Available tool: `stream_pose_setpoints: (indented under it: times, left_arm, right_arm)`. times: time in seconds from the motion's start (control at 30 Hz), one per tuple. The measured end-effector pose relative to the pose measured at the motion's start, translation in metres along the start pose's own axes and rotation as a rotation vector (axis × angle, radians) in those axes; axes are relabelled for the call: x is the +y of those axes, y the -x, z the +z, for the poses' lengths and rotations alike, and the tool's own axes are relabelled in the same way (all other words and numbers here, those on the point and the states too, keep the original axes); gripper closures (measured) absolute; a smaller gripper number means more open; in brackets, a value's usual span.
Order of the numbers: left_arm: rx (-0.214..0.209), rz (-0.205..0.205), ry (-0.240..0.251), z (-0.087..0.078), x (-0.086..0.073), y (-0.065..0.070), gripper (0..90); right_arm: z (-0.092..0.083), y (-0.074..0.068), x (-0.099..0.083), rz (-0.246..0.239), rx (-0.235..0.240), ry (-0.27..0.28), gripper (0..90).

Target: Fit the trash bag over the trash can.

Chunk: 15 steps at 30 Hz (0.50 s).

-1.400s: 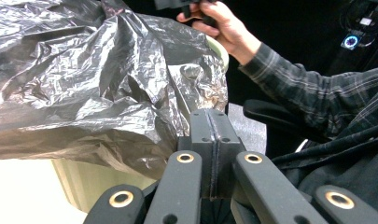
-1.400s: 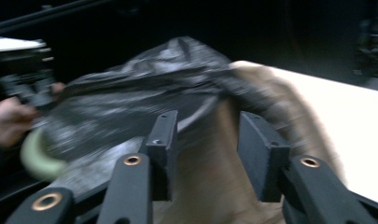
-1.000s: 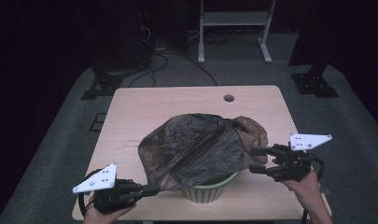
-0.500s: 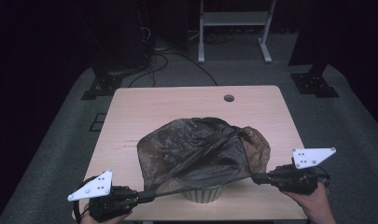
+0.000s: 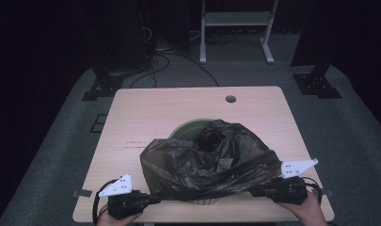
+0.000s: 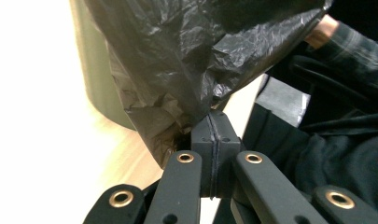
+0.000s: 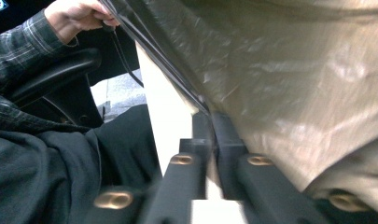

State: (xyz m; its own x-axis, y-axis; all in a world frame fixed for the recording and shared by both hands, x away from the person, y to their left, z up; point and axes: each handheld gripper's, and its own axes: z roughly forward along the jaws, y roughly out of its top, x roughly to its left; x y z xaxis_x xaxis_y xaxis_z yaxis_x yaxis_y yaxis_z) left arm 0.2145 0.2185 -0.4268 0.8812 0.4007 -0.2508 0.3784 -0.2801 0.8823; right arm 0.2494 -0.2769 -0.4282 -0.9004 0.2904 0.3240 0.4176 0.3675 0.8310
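At the worktop's near edge, the left tongs are clenched on one corner of a black bin bag. The bag drapes over a green bin, partly covering its mouth; fitting it looks about halfway done. The bin's contents are hidden. The right tongs grip the opposite corner.

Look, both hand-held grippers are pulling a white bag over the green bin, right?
Not quite: the bag is black, not white, as the high view shows. Both hand-held grippers, left and right, do pinch its edge and stretch it over the green bin.
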Motion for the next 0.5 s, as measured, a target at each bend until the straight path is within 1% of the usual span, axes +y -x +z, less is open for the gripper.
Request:
stream_pose_setpoints:
  times: [0.03,0.1,0.2,0.23,0.27,0.3,0.33,0.37,0.43,0.47,0.5]
  left_arm:
    - [-0.006,0.007,0.022,-0.004,0.001,0.002,77.0]
    - [-0.007,0.03,0.051,-0.013,0.006,0.01,71.7]
    - [-0.011,0.08,0.095,-0.03,0.017,0.024,68.9]
    - [-0.016,0.096,0.098,-0.036,0.021,0.029,67.0]
    - [-0.005,0.113,0.107,-0.041,0.025,0.033,65.0]
    - [0.003,0.122,0.117,-0.045,0.028,0.037,64.5]
    - [0.003,0.13,0.119,-0.049,0.031,0.039,62.8]
    - [0.016,0.14,0.126,-0.052,0.033,0.041,61.0]
    - [0.043,0.147,0.127,-0.056,0.035,0.042,57.4]
    - [0.06,0.152,0.139,-0.058,0.037,0.043,55.6]
    - [0.063,0.154,0.142,-0.059,0.037,0.044,54.6]
  right_arm:
    - [-0.002,-0.002,0.001,-0.01,0.015,0.01,72.3]
    - [-0.009,-0.011,0.004,-0.026,0.035,0.03,68.8]
    - [-0.024,-0.024,0.007,-0.056,0.057,0.073,66.5]
    - [-0.028,-0.028,0.008,-0.063,0.069,0.087,65.1]
    - [-0.033,-0.032,0.009,-0.068,0.078,0.095,64.4]
    - [-0.037,-0.037,0.01,-0.074,0.084,0.105,64.5]
    - [-0.042,-0.041,0.012,-0.085,0.095,0.118,64.2]
    - [-0.046,-0.045,0.013,-0.091,0.102,0.135,63.6]
    - [-0.054,-0.052,0.018,-0.118,0.1,0.167,61.6]
    - [-0.057,-0.055,0.021,-0.131,0.095,0.185,59.4]
    - [-0.062,-0.059,0.025,-0.15,0.08,0.205,58.0]
